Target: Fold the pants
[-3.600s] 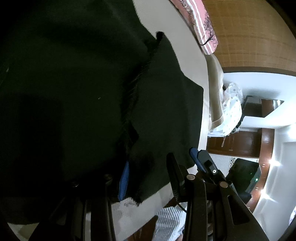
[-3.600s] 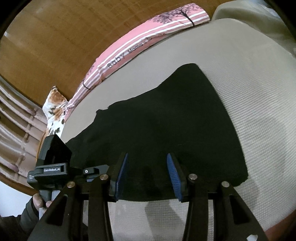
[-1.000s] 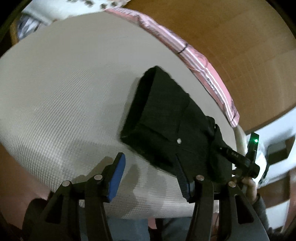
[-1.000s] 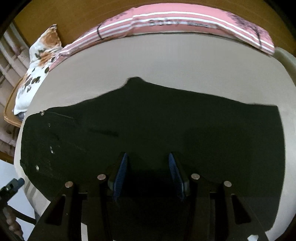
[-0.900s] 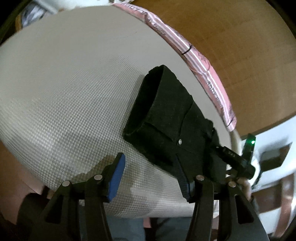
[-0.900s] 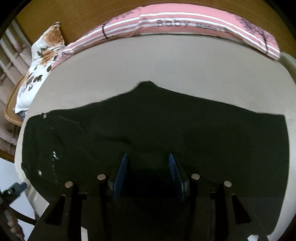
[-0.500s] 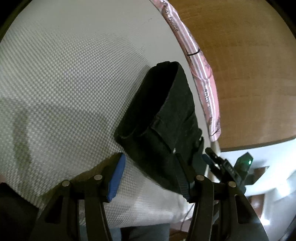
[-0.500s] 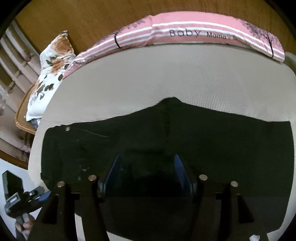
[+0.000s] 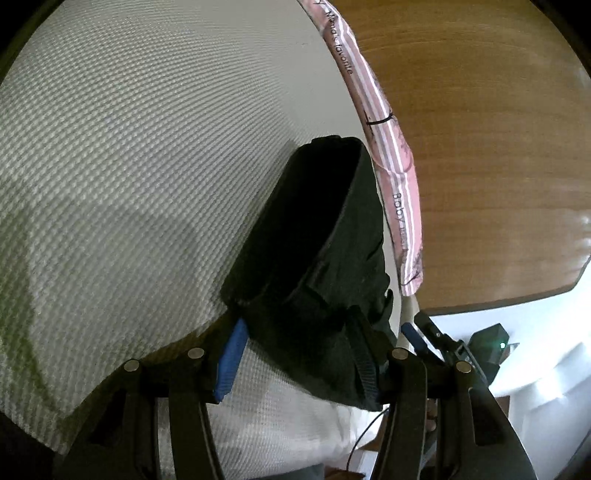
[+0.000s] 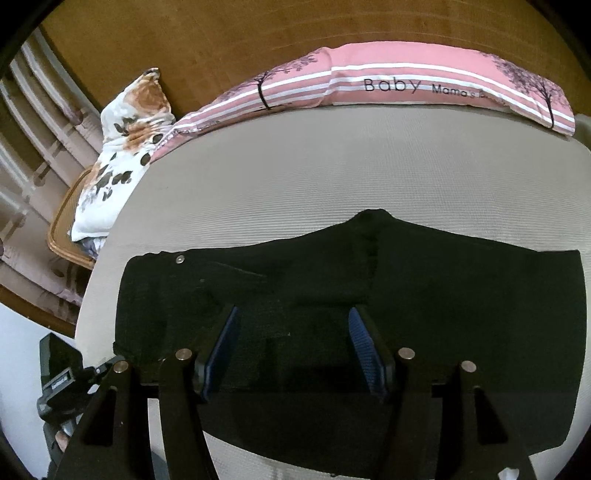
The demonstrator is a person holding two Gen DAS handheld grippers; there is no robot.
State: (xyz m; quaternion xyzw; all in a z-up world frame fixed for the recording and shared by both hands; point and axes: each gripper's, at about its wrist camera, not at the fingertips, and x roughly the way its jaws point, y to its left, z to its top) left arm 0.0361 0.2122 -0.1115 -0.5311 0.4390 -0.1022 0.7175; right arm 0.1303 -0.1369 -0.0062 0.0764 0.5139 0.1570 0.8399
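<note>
The black pants (image 10: 369,314) lay folded flat on the bed (image 10: 295,184), a pale mattress with a woven texture. Taking the pink striped pillow (image 10: 406,85) along the wooden headboard (image 10: 258,33) as the landmark, the pants sat well short of it, on the near part of the mattress, with a wide strip of bare mattress between. Their waistband end, marked by a small metal button (image 10: 180,259), pointed toward the side where a floral pillow (image 10: 125,147) lay just past the end of the pink one.

The right gripper (image 10: 293,343) hung above the middle of the pants, on the side away from the pink pillow. Its jaws stood apart with nothing between the blue pads; the fabric lay below them, not pinched.

The left gripper (image 9: 295,354) was at the waistband end of the pants (image 9: 314,258), far from the pink pillow (image 9: 395,177) in its own view only by the width of the garment. Its jaws stood about half apart, straddling the thick folded edge, with the cloth between the pads. The right pad was hidden against the dark fabric, so I cannot tell whether the jaws pressed on the cloth or merely stood around it.
</note>
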